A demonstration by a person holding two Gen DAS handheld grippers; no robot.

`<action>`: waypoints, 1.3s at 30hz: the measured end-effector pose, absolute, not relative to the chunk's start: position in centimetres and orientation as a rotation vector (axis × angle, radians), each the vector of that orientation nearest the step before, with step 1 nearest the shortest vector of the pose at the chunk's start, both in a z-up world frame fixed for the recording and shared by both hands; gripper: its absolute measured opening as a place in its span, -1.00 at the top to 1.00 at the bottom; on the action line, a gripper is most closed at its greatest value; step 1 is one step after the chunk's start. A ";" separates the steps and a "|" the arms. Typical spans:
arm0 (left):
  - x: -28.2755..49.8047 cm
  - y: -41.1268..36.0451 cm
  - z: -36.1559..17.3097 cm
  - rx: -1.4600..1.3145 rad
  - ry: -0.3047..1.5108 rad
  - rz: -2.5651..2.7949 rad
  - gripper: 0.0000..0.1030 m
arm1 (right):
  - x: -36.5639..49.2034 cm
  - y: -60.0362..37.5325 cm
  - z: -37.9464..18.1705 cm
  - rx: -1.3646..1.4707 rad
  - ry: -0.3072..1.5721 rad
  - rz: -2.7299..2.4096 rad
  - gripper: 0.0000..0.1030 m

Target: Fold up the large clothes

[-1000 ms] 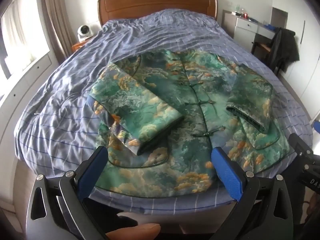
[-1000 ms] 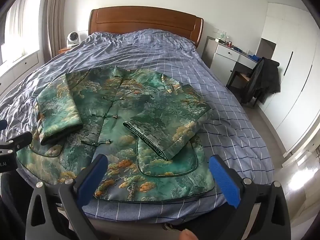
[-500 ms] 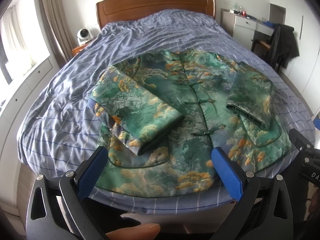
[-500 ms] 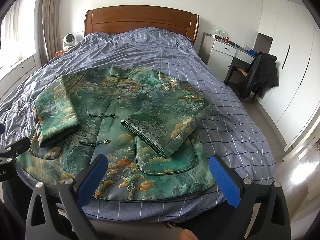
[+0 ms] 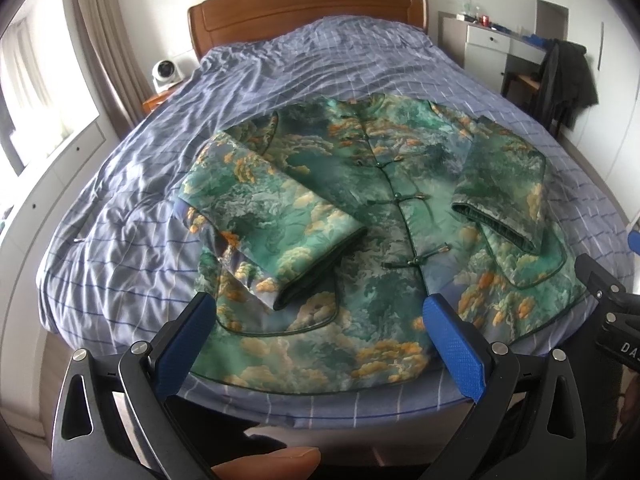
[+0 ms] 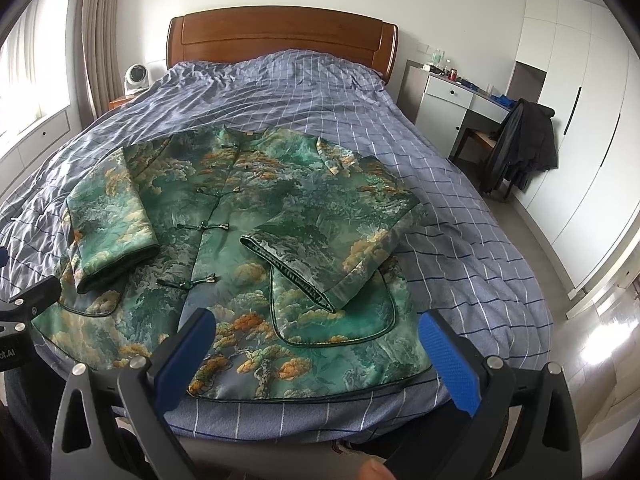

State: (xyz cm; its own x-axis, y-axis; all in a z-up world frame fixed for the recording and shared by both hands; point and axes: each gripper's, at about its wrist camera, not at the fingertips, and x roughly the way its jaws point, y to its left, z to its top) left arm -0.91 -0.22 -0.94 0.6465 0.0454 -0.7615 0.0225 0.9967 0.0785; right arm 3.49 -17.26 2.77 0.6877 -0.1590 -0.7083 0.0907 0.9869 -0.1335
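White lettering "DA", cut off by the frame edge, on the black body of the right gripper (image 5: 618, 320) at 3 o'clock in the left wrist view. White lettering, roughly "OLAI" and partly cropped, on the left gripper (image 6: 20, 320) at 9 o'clock in the right wrist view. Nothing else legible.

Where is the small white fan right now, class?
In both wrist views the white fan stands at the far left, on a bedside stand beside the wooden headboard.

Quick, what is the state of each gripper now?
Left gripper: open, holding nothing, above the jacket hem.
Right gripper: open, holding nothing.
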 end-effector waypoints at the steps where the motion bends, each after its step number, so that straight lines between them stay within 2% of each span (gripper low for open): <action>1: -0.9 -0.4 -1.0 0.086 0.870 0.013 -0.99 | 3.6 -17.3 2.7 -0.090 0.802 -0.140 -1.00; 39: 0.0 -1.6 -1.6 0.085 0.880 0.003 -0.99 | 4.0 -17.8 2.0 -0.068 0.830 -0.160 -1.00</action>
State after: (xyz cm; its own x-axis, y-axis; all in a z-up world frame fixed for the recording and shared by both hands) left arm -0.04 -1.61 -1.64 0.6377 0.0378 -0.7693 0.0325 0.9966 0.0759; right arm 3.96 -17.79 1.96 0.6637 -0.1685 -0.7288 0.1153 0.9857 -0.1229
